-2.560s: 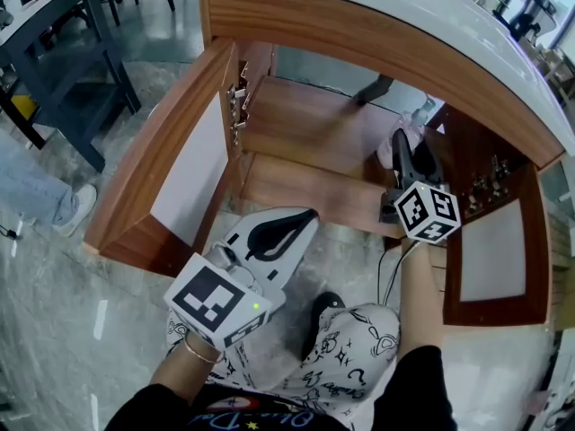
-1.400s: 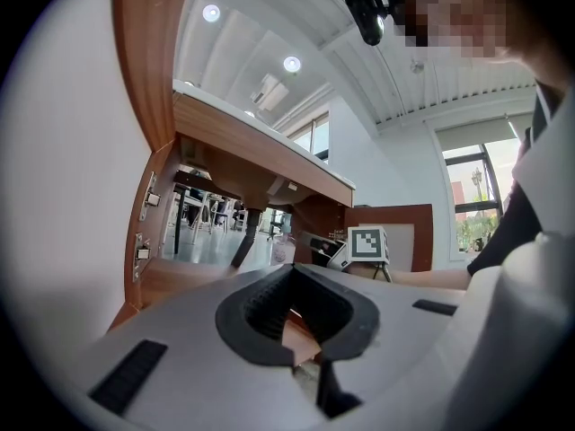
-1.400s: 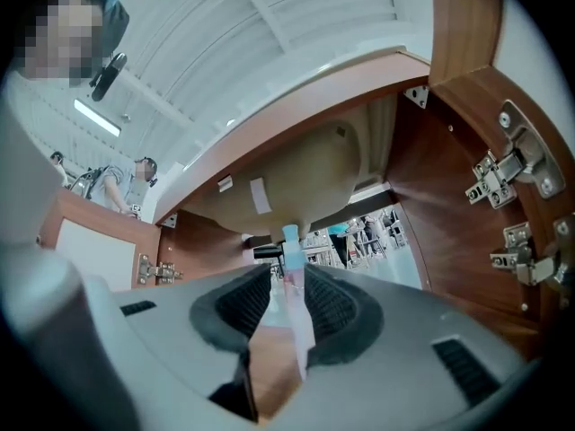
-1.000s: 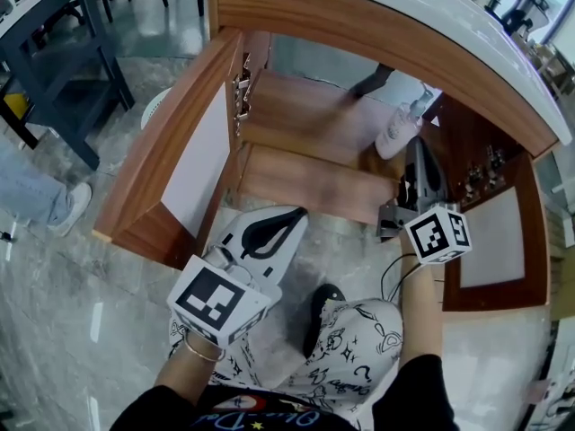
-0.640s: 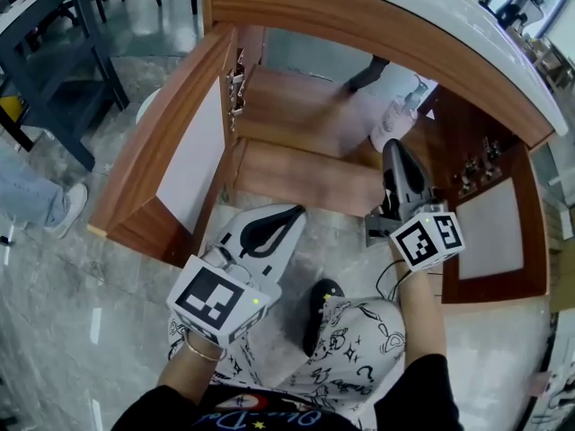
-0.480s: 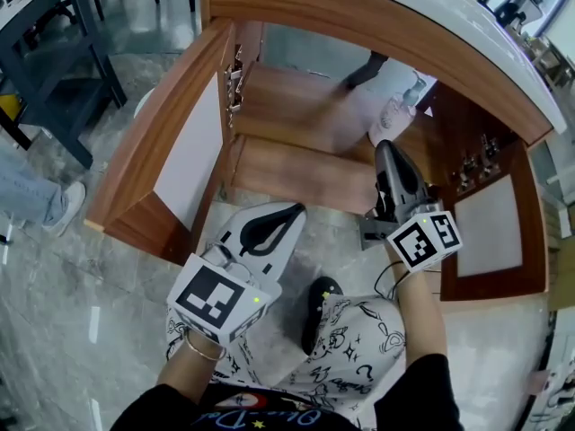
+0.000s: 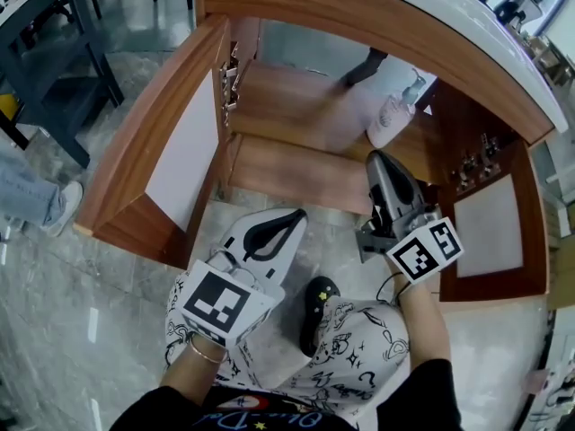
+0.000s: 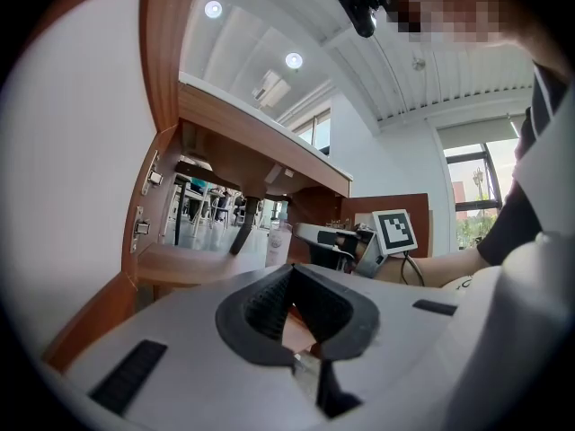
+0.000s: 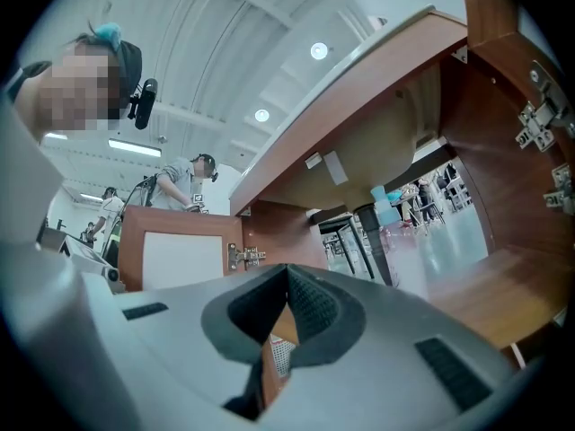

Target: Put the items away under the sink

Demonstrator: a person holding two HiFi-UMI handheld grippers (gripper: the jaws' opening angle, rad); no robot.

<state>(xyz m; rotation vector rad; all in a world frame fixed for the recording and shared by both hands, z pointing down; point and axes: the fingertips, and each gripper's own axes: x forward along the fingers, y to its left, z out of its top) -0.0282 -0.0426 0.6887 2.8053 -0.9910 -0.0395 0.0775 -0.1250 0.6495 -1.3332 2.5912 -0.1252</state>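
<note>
We keep the right hand-held gripper (image 7: 382, 158) and the left hand-held gripper (image 7: 301, 214) closed and empty before the cabinet floor's (image 7: 296, 106) front edge, while the pump bottle (image 7: 388, 119) stands upright near its back right corner.

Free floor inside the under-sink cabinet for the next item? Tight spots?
Free: the cabinet floor from the left wall's hinges across to the drain pipe. Crowded: the right rear, where the pump bottle stands beside the pipe, with the shut right gripper just in front.
</note>
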